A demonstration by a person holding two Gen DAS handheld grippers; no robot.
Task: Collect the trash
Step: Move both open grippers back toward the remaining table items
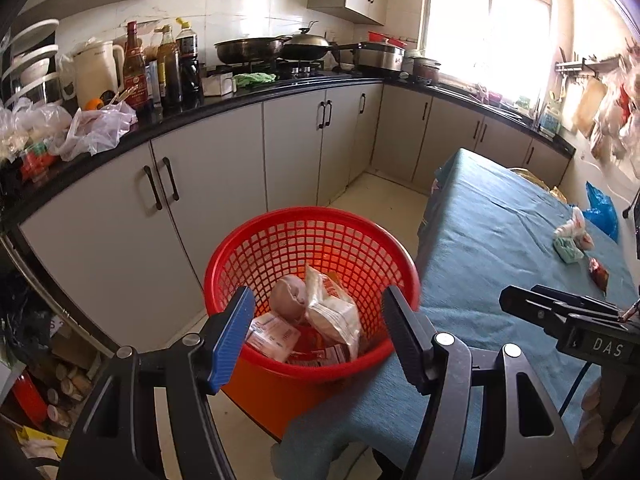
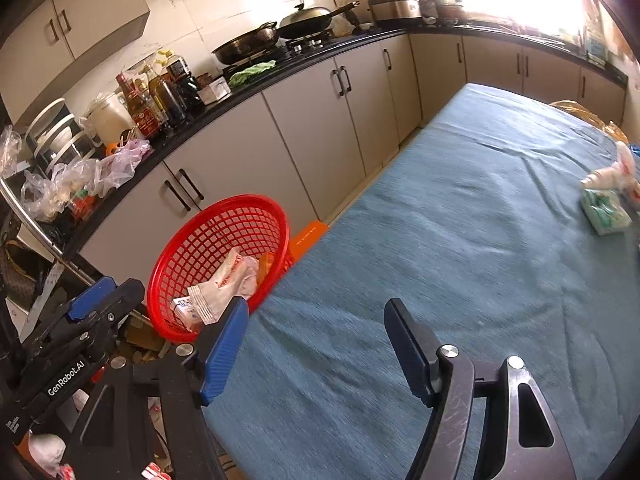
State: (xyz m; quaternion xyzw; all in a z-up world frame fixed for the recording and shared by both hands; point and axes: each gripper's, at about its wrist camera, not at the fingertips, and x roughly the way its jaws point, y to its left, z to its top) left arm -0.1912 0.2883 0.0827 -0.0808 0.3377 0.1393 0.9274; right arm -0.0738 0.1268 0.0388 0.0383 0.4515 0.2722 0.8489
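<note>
The left gripper [image 1: 318, 334] is over the red basket [image 1: 256, 256], its jaws apart w/ nothing between them. The basket stands on the floor, just beside the corner of the worktop [image 1: 500, 232], which has a blue cloth on it. Inside the basket lie a white crinkled bag [image 1: 332, 312], a pinkish round lump [image 1: 286, 300] and a flat white pack [image 1: 272, 336], plus some red-white wrappers at the bottom.

The right gripper [image 2: 316, 354] is over the blue worktop near its front edge, jaws also apart and empty. In the right wrist view the left gripper shows at the lower left, next to the basket.

More trash is on the worktop, well apart from both grippers, at the far right side: a green-white tissue pack [image 2: 604, 208], a crumpled white piece [image 2: 612, 172] touching it behind, and in the left wrist view a small red sachet [image 1: 599, 276] nearer to the front. A blue plastic bag [image 1: 602, 210] is at the far right edge, approx. behind the white piece.
</note>
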